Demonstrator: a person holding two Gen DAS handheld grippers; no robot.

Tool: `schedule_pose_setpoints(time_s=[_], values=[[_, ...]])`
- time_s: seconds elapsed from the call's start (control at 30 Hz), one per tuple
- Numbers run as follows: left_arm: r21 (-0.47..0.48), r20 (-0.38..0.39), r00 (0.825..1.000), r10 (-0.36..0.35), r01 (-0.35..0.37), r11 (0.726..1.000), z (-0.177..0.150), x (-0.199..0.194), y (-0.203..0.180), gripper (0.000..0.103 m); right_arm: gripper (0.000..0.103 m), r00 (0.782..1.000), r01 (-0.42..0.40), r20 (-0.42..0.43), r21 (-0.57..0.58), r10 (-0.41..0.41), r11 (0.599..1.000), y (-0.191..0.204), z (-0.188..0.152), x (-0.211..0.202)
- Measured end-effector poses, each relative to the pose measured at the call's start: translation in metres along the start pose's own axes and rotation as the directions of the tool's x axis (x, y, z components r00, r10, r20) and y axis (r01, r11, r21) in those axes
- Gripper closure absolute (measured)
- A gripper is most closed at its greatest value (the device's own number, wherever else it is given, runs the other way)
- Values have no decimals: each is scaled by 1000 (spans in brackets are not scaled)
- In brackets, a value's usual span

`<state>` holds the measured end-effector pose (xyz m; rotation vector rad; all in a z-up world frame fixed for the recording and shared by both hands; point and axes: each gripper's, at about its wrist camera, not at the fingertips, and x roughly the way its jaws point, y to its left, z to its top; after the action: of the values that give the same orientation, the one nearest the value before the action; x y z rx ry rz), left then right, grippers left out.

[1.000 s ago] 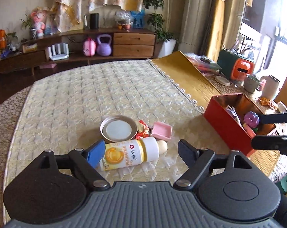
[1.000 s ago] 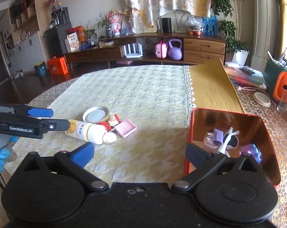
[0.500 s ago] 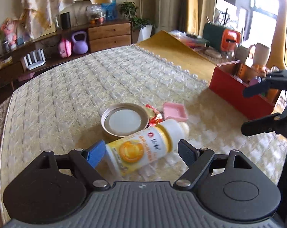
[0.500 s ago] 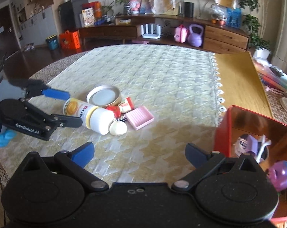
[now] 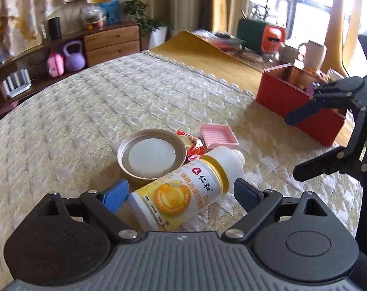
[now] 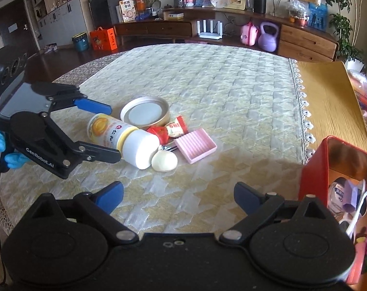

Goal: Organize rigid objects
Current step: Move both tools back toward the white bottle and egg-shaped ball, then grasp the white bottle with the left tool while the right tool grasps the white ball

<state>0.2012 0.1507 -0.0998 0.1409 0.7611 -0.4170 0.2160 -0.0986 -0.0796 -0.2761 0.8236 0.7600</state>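
Note:
A white and yellow bottle [image 5: 185, 191] lies on its side on the quilted tablecloth; it also shows in the right wrist view [image 6: 124, 138]. My left gripper [image 5: 181, 191] is open with its jaws on either side of the bottle's base end, not closed on it; it also shows in the right wrist view [image 6: 108, 131]. Beside the bottle lie a round metal lid [image 6: 145, 114], a red candy wrapper [image 6: 170, 129], a pink ridged tray [image 6: 195, 144] and a pale egg-shaped object [image 6: 164, 161]. My right gripper [image 6: 178, 194] is open and empty, in front of the pile.
A red box [image 6: 314, 169] holding several small items stands at the right, also seen in the left wrist view [image 5: 297, 99]. The tablecloth's lace edge [image 6: 302, 106] borders bare wooden table. A low cabinet with a purple kettlebell [image 6: 268, 37] stands behind.
My left gripper has moved forward and turned right, so the bottle now lies between its jaws. My right gripper has swung left, away from the red box toward the pile.

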Motion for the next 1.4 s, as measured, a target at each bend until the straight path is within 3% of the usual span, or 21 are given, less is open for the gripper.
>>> schedule_pose_setpoints(time_s=[0.13,0.27,0.4,0.67,0.9,1.03,1.1,1.2,1.4], values=[[37,-3,1000,21,-21,999,-3,5,-4,9,13,1000,8,-6,1,-8,1000,-2,-1,4],[69,21,999,46,-47,996,-9,3,-12,9,27,1000,-2,-16,-12,2,1000,-1,2,13],[86,42,999,31,-35,996,-15,-10,-23,9,34,1000,-11,-28,-21,10,1000,0,5,24],[158,64,998,-27,17,987,-29,-31,-48,9,58,999,-16,-37,-40,15,999,2,10,40],[149,55,998,-27,18,989,-23,-16,-52,10,60,999,-18,-32,-55,17,998,1,15,50],[151,39,999,1,-6,989,-23,-5,-55,24,59,1000,-16,-20,-49,15,999,0,19,55],[148,17,999,29,-31,989,-23,1,-55,45,59,1000,-13,-14,-44,13,999,-1,21,57],[108,4,999,35,-35,994,-24,3,-51,56,59,1000,3,-2,-39,-3,999,1,22,60],[19,1,997,78,-78,997,-26,0,-49,58,63,998,61,23,-73,-60,995,14,20,64]])
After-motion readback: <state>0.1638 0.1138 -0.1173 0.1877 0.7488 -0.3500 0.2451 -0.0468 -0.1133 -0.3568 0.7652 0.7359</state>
